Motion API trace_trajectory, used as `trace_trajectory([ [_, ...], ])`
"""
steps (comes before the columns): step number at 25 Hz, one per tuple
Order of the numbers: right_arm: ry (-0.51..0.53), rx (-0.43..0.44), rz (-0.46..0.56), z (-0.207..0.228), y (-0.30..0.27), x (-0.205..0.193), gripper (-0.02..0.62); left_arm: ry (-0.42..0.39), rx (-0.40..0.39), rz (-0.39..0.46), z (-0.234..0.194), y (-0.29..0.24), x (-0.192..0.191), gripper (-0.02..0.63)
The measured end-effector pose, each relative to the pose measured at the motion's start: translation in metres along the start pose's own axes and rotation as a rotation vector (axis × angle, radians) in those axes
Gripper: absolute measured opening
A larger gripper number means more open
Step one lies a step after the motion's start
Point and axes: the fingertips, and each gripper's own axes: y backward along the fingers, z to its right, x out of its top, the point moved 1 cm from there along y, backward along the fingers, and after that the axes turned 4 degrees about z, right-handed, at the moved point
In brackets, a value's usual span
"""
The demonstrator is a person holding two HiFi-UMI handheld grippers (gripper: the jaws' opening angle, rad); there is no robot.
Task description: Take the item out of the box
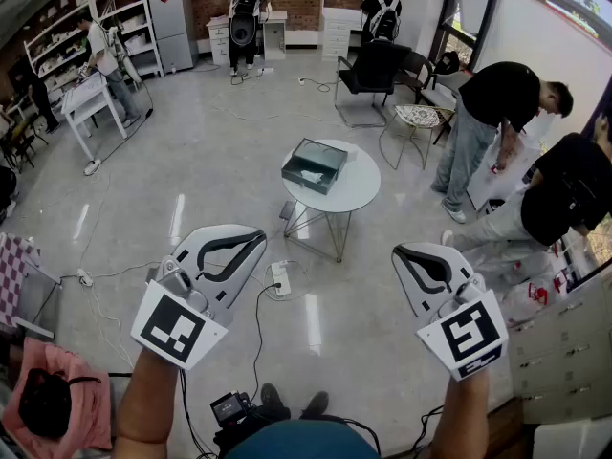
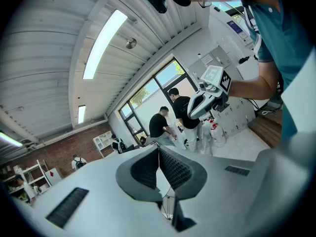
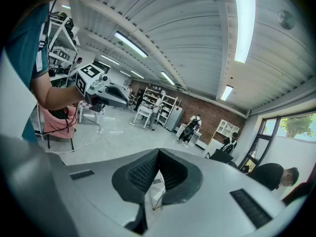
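Observation:
A dark green box (image 1: 314, 166) with something pale inside sits on a round white table (image 1: 356, 194) a few steps ahead in the head view. My left gripper (image 1: 260, 237) is held up at lower left, far short of the table, jaws shut with nothing between them. My right gripper (image 1: 399, 252) is at lower right, also shut and empty. In the left gripper view the dark pads (image 2: 159, 168) meet, and the right gripper (image 2: 210, 93) shows beyond. In the right gripper view the pads (image 3: 157, 174) touch, and the left gripper (image 3: 98, 89) shows at left.
A power strip (image 1: 279, 278) and cables lie on the floor between me and the table. A black chair (image 1: 373, 73) and a wire stool (image 1: 417, 118) stand beyond it. Two people (image 1: 497, 122) bend over at the right. White cabinets (image 1: 564, 342) line the right edge; a pink cloth (image 1: 57, 404) lies at lower left.

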Motion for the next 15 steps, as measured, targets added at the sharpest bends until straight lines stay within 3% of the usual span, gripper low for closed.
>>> trace_trajectory([
  [15,-0.036,-0.013,0.015,-0.012,-0.048,0.022,0.04,0.02,-0.019,0.025,-0.035,0.015,-0.032,0.021],
])
